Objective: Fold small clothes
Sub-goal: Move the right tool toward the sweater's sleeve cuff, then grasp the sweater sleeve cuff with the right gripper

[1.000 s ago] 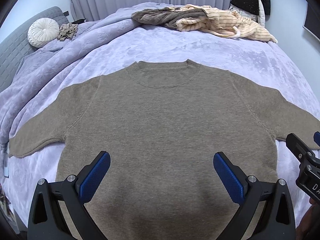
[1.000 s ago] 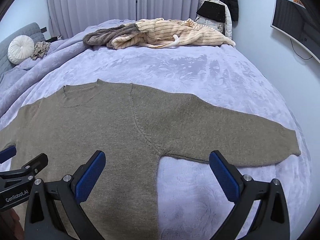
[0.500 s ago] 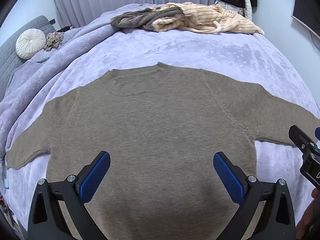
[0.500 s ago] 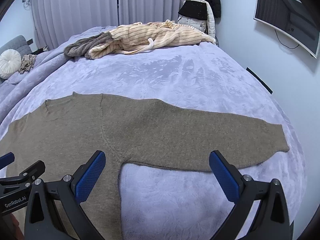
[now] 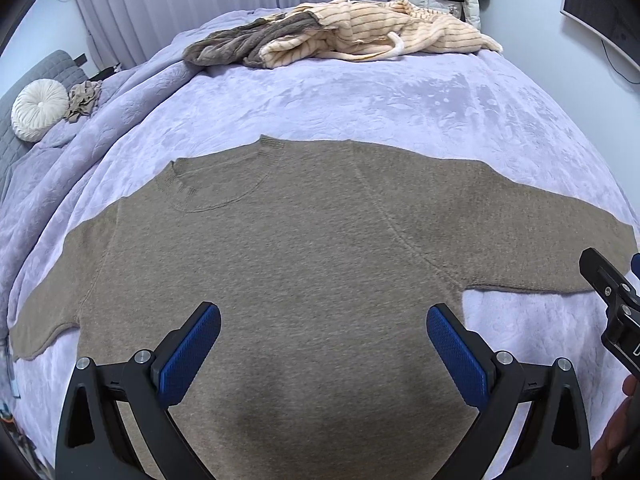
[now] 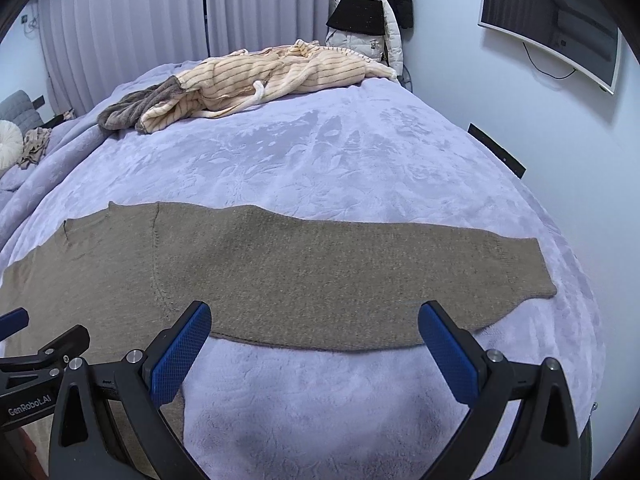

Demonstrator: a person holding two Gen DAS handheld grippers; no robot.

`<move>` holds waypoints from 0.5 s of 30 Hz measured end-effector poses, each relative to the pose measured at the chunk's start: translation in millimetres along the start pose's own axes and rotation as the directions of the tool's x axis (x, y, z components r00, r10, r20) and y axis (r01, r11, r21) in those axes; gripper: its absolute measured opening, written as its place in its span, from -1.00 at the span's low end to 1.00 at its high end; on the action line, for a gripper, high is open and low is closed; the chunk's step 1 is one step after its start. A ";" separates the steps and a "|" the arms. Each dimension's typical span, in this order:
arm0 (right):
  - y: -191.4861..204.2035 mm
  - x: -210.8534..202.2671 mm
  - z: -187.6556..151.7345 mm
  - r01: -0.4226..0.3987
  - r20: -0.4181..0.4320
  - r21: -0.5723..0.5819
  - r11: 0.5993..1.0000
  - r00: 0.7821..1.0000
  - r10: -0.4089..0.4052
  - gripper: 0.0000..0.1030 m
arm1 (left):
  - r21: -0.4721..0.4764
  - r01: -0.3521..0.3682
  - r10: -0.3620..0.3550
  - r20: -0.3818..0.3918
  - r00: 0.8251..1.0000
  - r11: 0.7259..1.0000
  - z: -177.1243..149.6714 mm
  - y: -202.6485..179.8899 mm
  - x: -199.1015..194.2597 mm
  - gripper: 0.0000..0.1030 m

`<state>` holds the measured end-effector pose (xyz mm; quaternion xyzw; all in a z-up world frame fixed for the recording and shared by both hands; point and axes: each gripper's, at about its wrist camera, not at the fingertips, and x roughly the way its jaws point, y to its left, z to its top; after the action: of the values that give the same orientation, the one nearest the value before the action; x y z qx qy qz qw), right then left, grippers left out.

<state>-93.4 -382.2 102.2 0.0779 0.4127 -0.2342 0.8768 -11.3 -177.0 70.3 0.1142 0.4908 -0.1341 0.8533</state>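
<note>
Left wrist view is showing one brown sweater (image 5: pixel 288 264) lying flat and spread out on the lavender bedspread (image 5: pixel 360 100), neckline toward the far end and both sleeves stretched sideways. The left gripper (image 5: pixel 323 344) is hovering over the sweater's lower body with its two blue-padded fingers (image 5: pixel 190 350) spread wide, gripping nothing. Part of the right gripper is poking in at that view's right edge, its lettering cut off and unreadable.

Right wrist view is showing the right gripper (image 6: pixel 314 344) poised near the sweater's (image 6: pixel 280 272) right sleeve, jaws likewise gaping wide and empty; the sleeve's lower edge is lying between the two fingers. The sweater's left sleeve is running out of this frame. On the left gripper's body at the lower left, "GenRobot.AI" is reading clearly.

At the far end of the bed, one cream striped garment (image 6: pixel 272 76) and one grey garment (image 6: pixel 132 108) are lying heaped together, touching. One round white cushion (image 5: pixel 39 110) is sitting at the left, beside a small crumpled beige cloth (image 5: pixel 82 98). One curved monitor (image 6: pixel 552 20) is hanging on the wall, and jackets (image 6: pixel 372 20) are hanging in the corner, their number hard to make out.
</note>
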 end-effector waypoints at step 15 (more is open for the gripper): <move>-70.3 21.0 1.1 0.080 -0.032 0.092 0.993 0.996 -0.077 1.00 | 0.069 0.036 -0.035 -0.019 0.999 0.997 21.2 -62.4 17.8 1.00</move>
<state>-114.5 -451.6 90.9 0.1056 0.4165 -0.2864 0.8564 -6.9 -244.6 61.3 0.1364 0.4953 -0.1651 0.8419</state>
